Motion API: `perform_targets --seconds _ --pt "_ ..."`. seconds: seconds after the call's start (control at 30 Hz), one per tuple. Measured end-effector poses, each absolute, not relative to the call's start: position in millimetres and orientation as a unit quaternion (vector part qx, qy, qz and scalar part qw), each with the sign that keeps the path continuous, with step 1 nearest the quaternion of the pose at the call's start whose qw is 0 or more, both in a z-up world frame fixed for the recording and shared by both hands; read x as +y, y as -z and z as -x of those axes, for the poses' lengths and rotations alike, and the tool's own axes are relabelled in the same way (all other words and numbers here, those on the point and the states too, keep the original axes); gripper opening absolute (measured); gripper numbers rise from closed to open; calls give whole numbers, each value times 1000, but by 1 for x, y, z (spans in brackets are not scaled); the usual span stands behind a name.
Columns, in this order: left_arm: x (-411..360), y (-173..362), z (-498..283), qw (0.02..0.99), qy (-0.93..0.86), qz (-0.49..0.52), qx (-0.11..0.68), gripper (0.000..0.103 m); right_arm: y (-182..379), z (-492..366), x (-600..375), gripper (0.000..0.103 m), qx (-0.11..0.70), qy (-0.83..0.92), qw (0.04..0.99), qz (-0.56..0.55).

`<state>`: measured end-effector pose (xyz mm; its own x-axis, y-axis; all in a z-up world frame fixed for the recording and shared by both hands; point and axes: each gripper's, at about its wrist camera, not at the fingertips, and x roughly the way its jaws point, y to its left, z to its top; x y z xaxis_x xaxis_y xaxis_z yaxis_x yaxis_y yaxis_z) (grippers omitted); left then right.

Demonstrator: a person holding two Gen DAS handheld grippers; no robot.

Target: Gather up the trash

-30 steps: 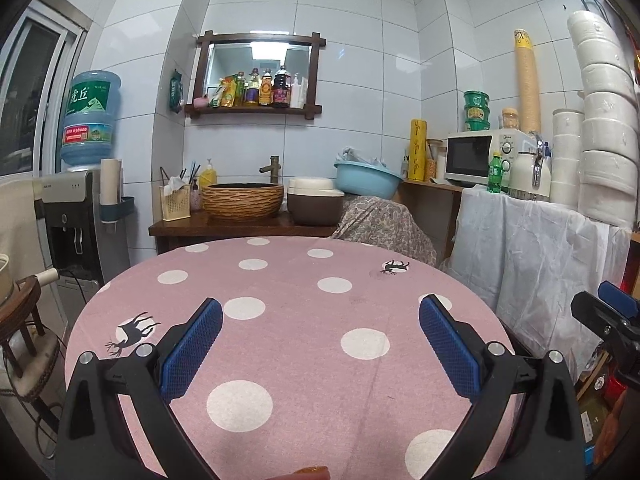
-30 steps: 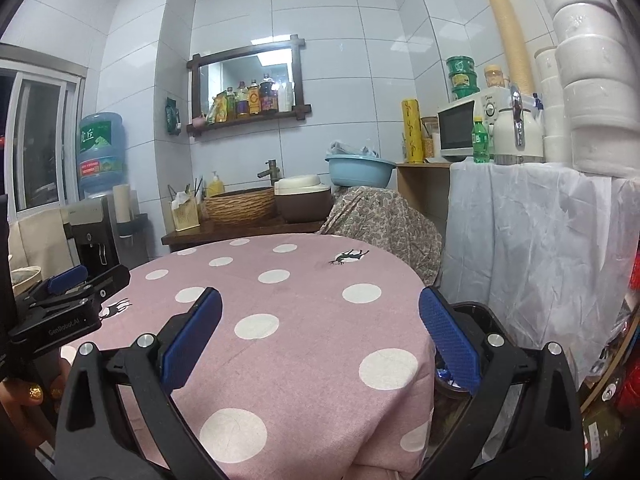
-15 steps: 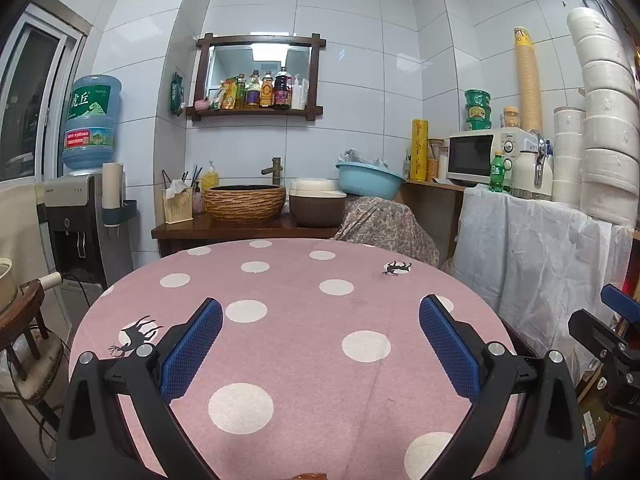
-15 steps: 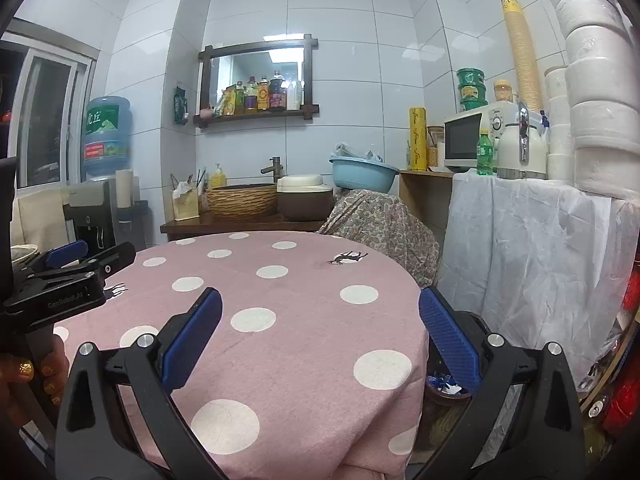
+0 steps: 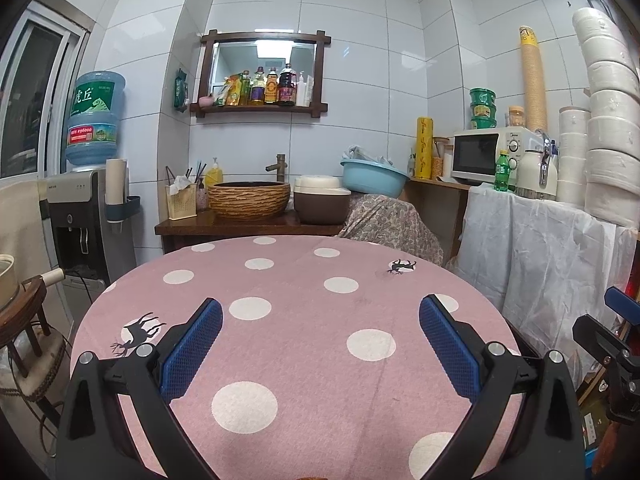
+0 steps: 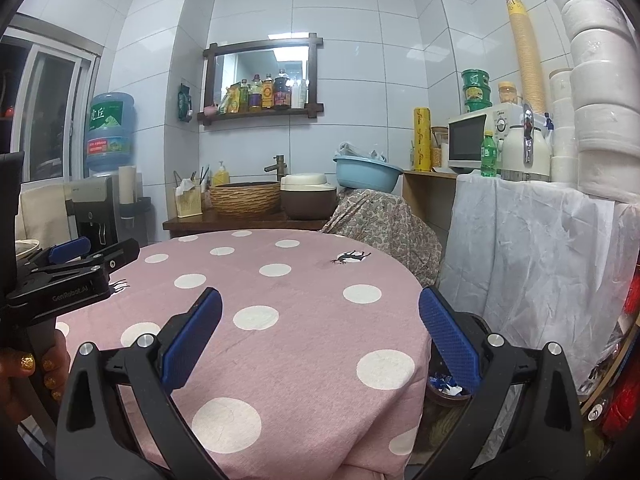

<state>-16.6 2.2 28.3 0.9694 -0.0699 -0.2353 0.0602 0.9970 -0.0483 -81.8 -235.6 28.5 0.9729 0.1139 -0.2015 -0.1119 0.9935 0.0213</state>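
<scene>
Both tools have levelled out since a second ago, and the right wrist view has swung to the right, bringing more of the floor beside the table into sight.

From the left wrist, the left tongs stand wide over the round tabletop in pink cloth with white dots, their blue pads well apart and holding nothing. The tabletop's far edge curves just before a dark wooden counter carrying a woven basin. Its left edge drops toward a grey water dispenser and a small wooden stool. Its right edge runs near a shelf draped in white plastic sheeting. The right tongs show at the right border, off the tabletop's edge, with only part of them in view.

From the right wrist, the right tongs are also spread wide and hold nothing, hanging over the near right rim of the tabletop. Crumpled blue and white trash scraps lie in a round brown bin on the floor, just beside the tabletop's hanging cloth and below its rim. They show just left of the right-hand pad, which hides part of them. The heap is too small and jumbled to tell its long axis or which way it points. A narrow gap of floor separates the tabletop from the draped shelf. At the left border a hand grips the left tongs, which reach over the tabletop's left side, well apart from the bin.
</scene>
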Motion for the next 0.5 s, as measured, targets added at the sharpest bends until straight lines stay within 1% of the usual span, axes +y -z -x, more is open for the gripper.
perform_targets --seconds 0.5 --pt "-1 -27 13 991 37 19 130 98 -26 77 -236 97 111 -61 992 -9"
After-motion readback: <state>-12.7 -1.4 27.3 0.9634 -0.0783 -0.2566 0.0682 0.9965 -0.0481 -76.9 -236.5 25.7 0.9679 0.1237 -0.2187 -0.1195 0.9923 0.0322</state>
